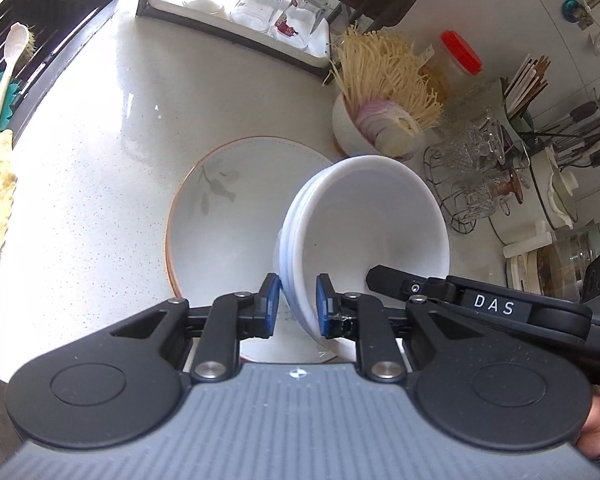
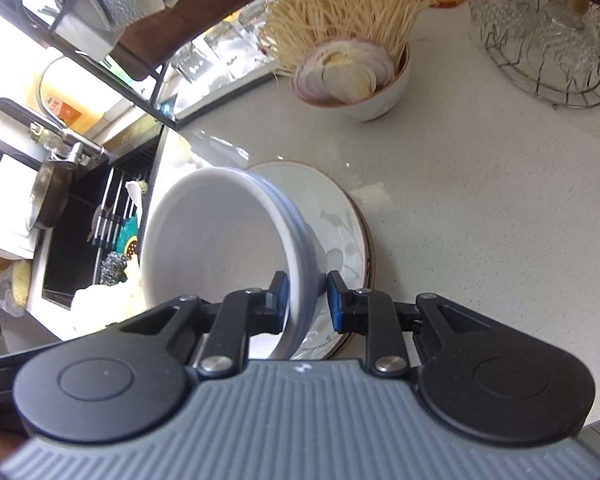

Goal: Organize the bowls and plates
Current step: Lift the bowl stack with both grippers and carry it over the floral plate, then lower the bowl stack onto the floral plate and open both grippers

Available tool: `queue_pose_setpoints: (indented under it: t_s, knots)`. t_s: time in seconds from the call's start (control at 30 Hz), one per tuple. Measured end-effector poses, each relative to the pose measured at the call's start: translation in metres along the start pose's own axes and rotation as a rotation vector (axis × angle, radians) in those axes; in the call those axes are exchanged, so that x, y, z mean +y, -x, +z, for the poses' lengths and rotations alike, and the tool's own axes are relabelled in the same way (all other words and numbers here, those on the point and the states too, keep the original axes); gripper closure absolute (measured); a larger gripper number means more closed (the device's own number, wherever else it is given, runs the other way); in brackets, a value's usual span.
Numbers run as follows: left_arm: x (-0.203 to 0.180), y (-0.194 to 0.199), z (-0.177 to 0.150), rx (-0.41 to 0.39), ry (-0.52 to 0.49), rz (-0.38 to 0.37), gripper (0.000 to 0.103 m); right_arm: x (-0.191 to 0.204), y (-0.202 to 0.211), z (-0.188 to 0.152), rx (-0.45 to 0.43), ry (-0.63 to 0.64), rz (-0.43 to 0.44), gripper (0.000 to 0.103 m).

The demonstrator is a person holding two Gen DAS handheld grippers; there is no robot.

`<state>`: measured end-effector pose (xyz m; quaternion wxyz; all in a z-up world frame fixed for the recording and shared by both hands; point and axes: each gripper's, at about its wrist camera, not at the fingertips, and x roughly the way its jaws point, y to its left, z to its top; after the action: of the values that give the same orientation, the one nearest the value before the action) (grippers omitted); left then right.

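A stack of nested white bowls (image 1: 364, 216) (image 2: 220, 248) hangs tilted over a pile of orange-rimmed plates with a grey leaf print (image 1: 220, 208) (image 2: 342, 220) on the white counter. My left gripper (image 1: 297, 304) is shut on the stack's near rim, one blue pad outside and one inside. My right gripper (image 2: 307, 300) is shut on the rim at the opposite side; its black body (image 1: 492, 304) shows in the left wrist view, with one finger reaching into the top bowl. Whether the bowls touch the plates is hidden.
A bowl of dry noodles and sliced onion (image 1: 380, 120) (image 2: 352, 76) stands behind the plates. A wire basket of glassware (image 1: 472, 176) (image 2: 548, 40) is to the right, a tray of upturned glasses (image 1: 252, 4) at the back, and the dark sink (image 1: 28, 32) (image 2: 84, 240) on the left.
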<state>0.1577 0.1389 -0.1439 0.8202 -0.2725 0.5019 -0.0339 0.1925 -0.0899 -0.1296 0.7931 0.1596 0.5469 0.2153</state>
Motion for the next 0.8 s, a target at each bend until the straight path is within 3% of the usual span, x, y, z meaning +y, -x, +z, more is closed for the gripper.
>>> queue_pose_setpoints:
  t_s: [0.33,0.73,0.8]
  knots:
    - [0.017,-0.015,0.001,0.017,0.01,0.023,0.082,0.006,-0.024,-0.004,0.043,0.007,-0.019,0.077]
    - [0.02,-0.018,0.001,0.001,-0.002,0.027,0.082,0.007,-0.03,-0.004,0.034,0.007,-0.022,0.077]
    - [0.019,-0.017,0.001,-0.002,-0.011,0.029,0.076,0.006,-0.029,-0.005,0.032,0.003,-0.028,0.077]
